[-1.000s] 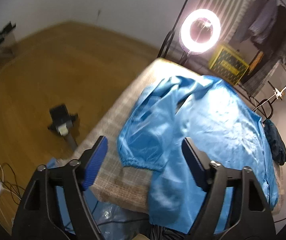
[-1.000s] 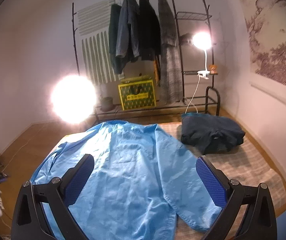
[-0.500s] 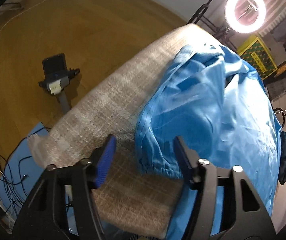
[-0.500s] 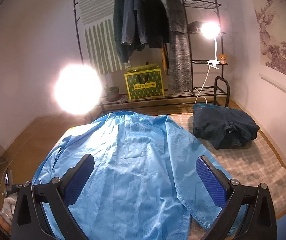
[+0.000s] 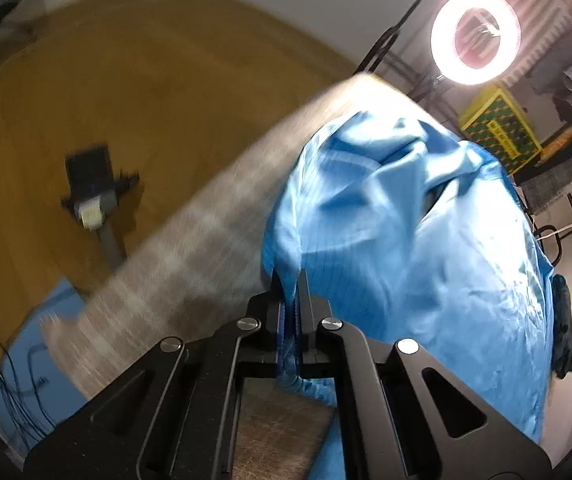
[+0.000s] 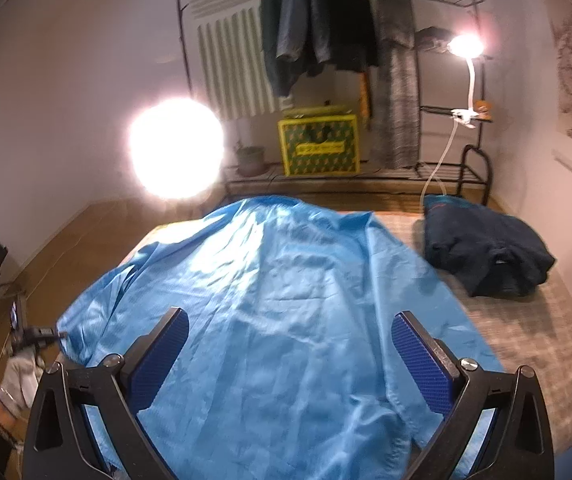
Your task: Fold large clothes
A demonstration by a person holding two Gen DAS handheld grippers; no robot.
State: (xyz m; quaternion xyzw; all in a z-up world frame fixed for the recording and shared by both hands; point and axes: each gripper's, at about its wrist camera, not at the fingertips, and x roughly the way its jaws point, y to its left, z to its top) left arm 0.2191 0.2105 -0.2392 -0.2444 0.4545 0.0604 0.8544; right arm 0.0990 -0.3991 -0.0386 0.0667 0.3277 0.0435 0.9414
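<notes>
A large shiny blue garment (image 6: pixel 286 288) lies spread over a bed with a beige checked cover (image 6: pixel 525 328). In the left wrist view my left gripper (image 5: pixel 289 292) is shut on the blue garment (image 5: pixel 405 240) at its left sleeve, near the cuff, with a fold of cloth pinched between the pads. The sleeve bunches up above the jaws. In the right wrist view my right gripper (image 6: pixel 286 344) stands open above the garment's near part, and its blue pads (image 6: pixel 417 348) hold nothing.
A folded dark garment (image 6: pixel 485 252) lies at the bed's far right. A ring light (image 5: pixel 475 38) stands off the bed's far left corner. Behind are a clothes rack (image 6: pixel 325 20), a yellow box (image 6: pixel 319 146) and a clip lamp (image 6: pixel 463 46). A stand (image 5: pixel 92 196) and cables (image 5: pixel 2 360) sit on the wooden floor.
My left gripper came down onto the sleeve and closed on it, from wide open to shut. The right gripper moved forward over the garment, still open.
</notes>
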